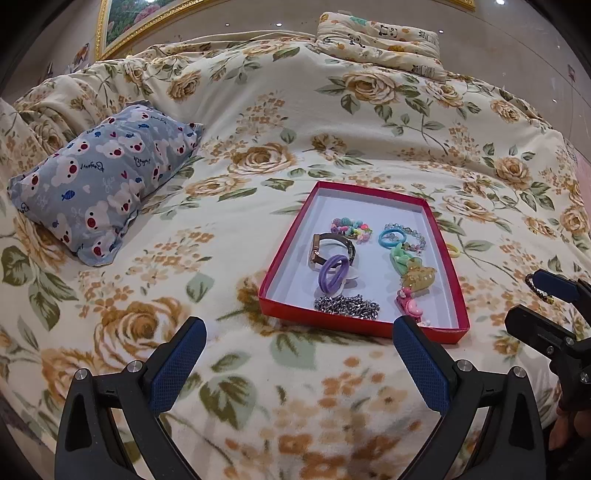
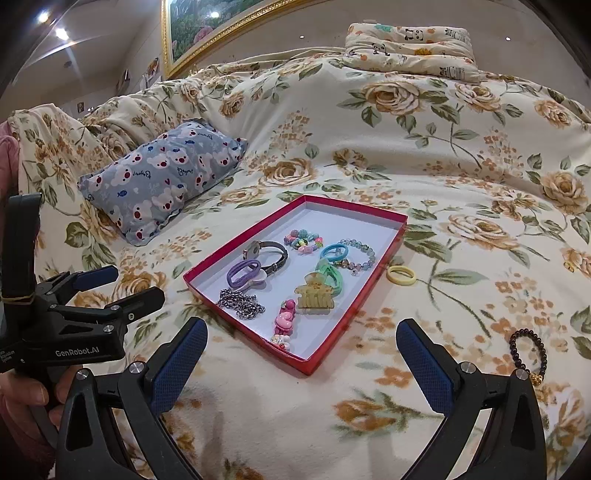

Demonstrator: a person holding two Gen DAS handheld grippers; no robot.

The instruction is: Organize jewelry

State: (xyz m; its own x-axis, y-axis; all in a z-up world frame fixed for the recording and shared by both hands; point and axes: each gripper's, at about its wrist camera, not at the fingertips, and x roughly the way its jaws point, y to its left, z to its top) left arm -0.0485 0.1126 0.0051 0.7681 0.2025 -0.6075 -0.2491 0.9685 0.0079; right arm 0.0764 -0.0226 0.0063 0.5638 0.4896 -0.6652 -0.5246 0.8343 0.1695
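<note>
A red tray (image 1: 351,321) (image 2: 258,339) with a white floor lies on the floral bedspread. It holds a watch (image 1: 332,247), a purple hair tie (image 1: 334,273), a silver chain (image 1: 347,306), bead bracelets, a blue hair tie, and clips. A yellow hair tie (image 1: 453,251) (image 2: 400,275) lies on the spread just right of the tray. A dark bead bracelet (image 2: 514,349) (image 1: 537,290) with a gold charm lies further right and nearer. My left gripper (image 1: 299,332) (image 2: 133,284) hovers open before the tray's near edge. My right gripper (image 2: 301,332) (image 1: 532,302) is open too, left of the dark bracelet.
A blue bear-print pillow (image 1: 103,184) (image 2: 166,173) lies left of the tray. A panda-print pillow (image 1: 380,40) rests at the far edge under a gold-framed picture (image 2: 192,33). A person's hand (image 2: 22,398) holds the left gripper's handle.
</note>
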